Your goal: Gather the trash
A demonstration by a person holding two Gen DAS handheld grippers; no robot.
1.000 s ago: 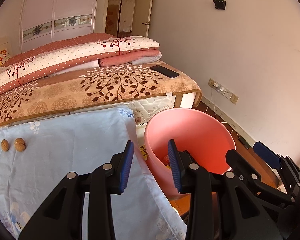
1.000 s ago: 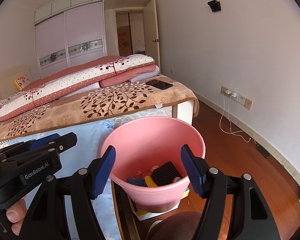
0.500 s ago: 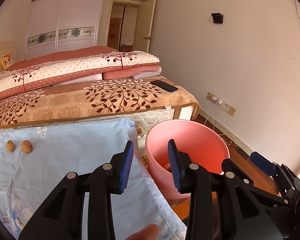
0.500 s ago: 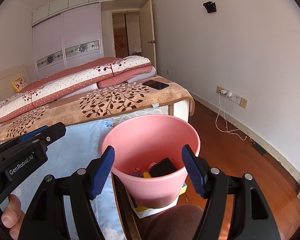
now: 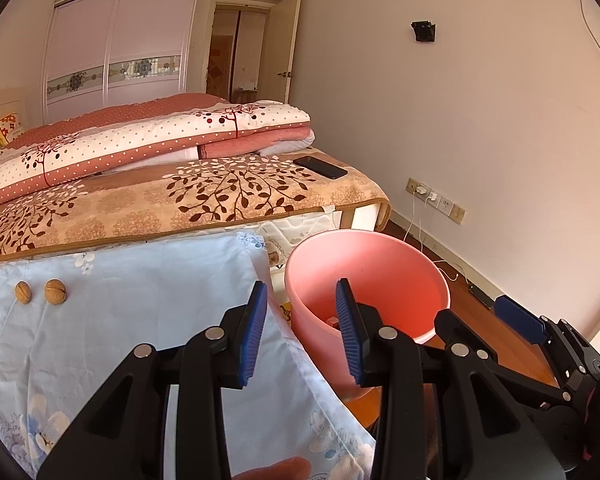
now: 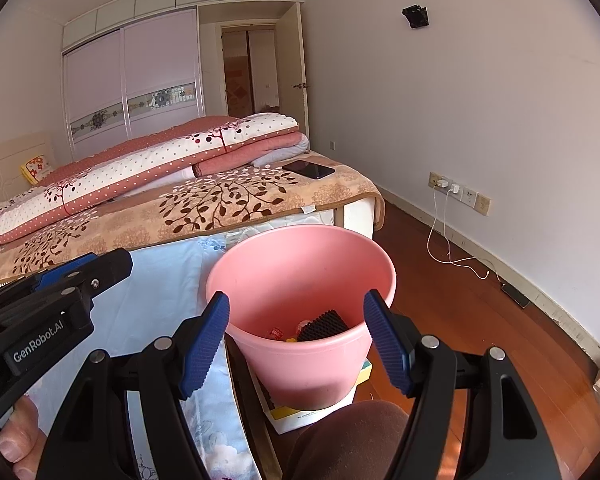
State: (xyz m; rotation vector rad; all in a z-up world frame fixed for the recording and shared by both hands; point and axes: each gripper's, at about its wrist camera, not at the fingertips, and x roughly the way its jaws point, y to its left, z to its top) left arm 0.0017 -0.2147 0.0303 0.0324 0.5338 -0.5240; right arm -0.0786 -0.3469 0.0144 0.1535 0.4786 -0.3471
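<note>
A pink bucket stands beside the table's right edge; inside it lie a black ridged sponge and small colourful scraps. The bucket also shows in the left wrist view. My left gripper is open with nothing between its blue pads, hovering over the edge of the light-blue cloth. My right gripper is open and empty, its fingers framing the bucket from the near side without touching it. Two walnuts lie at the cloth's far left.
A bed with a leaf-patterned blanket, folded quilts and a black phone stands behind the table. The bucket rests on a white and yellow box. Charger cables trail along the wall over the wooden floor. A knee is below the bucket.
Both grippers have drawn back from the bucket and tilted up slightly, so the bucket looks smaller and more of the room shows. Their jaws keep the same width.
</note>
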